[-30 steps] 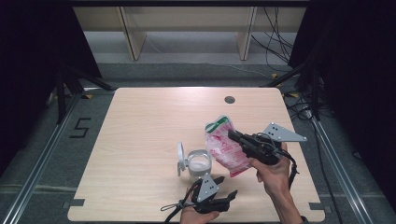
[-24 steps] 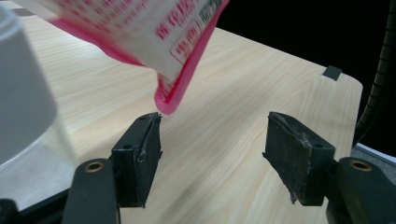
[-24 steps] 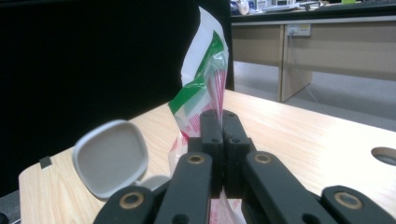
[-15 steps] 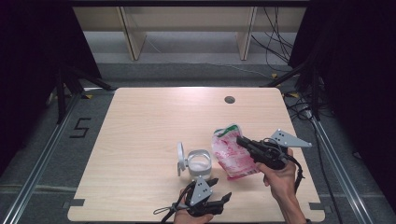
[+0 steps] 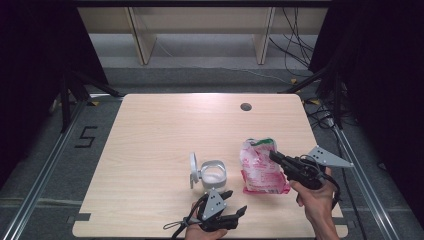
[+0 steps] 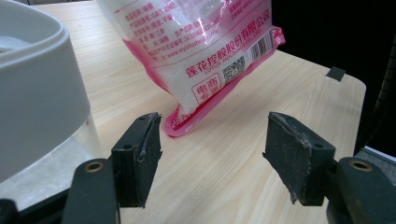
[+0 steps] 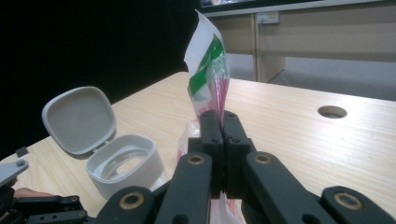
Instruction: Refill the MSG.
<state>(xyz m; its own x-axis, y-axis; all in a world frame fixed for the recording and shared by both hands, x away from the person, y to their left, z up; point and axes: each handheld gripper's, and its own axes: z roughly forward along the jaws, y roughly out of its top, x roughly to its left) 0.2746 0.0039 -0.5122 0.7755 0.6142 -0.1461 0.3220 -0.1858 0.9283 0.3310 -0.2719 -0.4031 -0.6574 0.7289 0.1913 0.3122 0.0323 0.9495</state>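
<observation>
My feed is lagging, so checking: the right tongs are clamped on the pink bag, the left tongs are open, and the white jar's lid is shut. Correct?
Not quite: the white jar has its hinged lid flipped open, as the right gripper view shows. The rest stands: the right tongs are clamped on the pink bag, and the left tongs are open.

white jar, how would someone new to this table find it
On the wooden table, look at the near edge, just ahead of the left gripper. The white jar stands there, left of the pink bag; it alone has a hinged lid standing open.
</observation>
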